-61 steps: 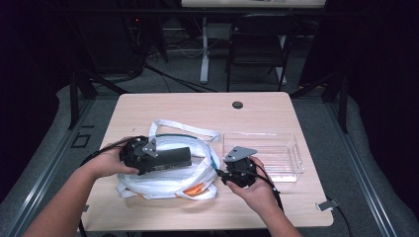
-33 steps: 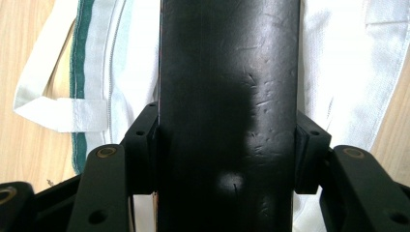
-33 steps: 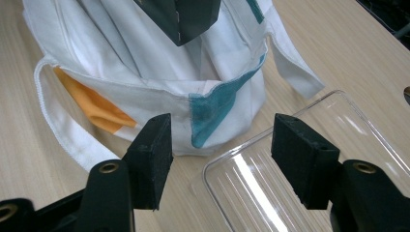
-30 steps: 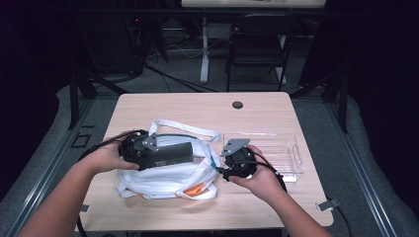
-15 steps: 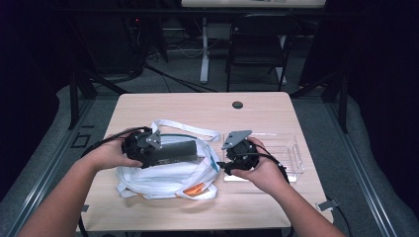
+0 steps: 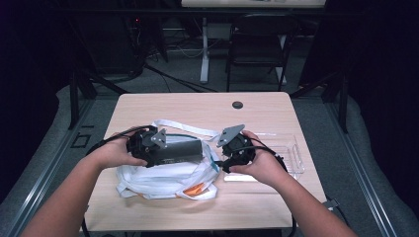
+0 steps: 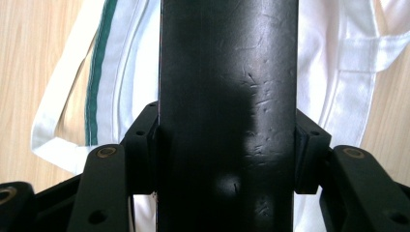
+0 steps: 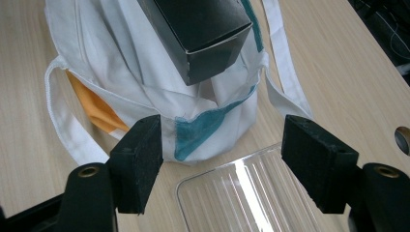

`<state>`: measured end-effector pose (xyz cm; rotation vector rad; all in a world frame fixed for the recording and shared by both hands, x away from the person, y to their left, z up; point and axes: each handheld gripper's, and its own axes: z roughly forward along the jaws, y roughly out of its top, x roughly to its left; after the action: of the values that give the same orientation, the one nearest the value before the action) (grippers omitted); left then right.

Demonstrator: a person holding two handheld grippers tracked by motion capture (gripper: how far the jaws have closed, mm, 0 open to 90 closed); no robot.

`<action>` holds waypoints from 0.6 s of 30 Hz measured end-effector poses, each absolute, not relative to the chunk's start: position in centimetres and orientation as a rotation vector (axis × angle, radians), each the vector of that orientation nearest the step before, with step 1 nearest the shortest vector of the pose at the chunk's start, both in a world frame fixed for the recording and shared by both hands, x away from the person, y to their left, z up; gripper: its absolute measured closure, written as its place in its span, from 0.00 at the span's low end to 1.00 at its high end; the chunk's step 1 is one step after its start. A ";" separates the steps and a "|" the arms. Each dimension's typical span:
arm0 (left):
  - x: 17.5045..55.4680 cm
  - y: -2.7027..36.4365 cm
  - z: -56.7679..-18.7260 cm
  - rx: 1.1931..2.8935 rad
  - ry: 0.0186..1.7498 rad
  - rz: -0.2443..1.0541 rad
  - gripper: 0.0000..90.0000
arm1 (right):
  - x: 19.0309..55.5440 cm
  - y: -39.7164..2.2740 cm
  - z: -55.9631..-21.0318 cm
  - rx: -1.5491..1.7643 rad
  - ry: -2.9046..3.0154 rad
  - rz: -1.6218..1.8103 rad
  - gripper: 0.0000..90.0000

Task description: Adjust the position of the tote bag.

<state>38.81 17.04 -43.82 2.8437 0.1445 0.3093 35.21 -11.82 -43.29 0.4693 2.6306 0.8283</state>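
A long black box (image 6: 180,148) hangs level over a white cloth bag (image 6: 158,180) with teal stripes. My left gripper (image 6: 165,148) is shut on the box's left end. In the left gripper view the box (image 7: 227,96) stands between the pads (image 7: 140,145), with the bag (image 7: 348,58) beneath. My right gripper (image 6: 221,159) is at the bag's right edge, open; its jaws have just been opening. In the right gripper view my right gripper (image 8: 227,162) has nothing pressed between its pads, and beyond them lie the bag's rim (image 8: 193,130) and the box's end (image 8: 203,38).
A clear ribbed plastic tray (image 6: 286,148) lies on the wooden table to the right of the bag, its corner (image 8: 251,193) just under the right jaws. Something orange (image 6: 195,189) peeks from the bag. A round hole (image 6: 237,104) sits near the table's far edge.
My right gripper has lifted a little off the bag's edge and its jaws stand wider. The left gripper with the box has barely moved.
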 end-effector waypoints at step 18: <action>38.5 14.8 -43.2 2.824 0.085 0.303 0.48 | 36.2 -10.3 -41.8 0.347 2.707 0.773 0.34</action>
<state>38.50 14.76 -43.20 2.8236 0.0850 0.3027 36.21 -10.28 -41.77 0.3475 2.7071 0.7731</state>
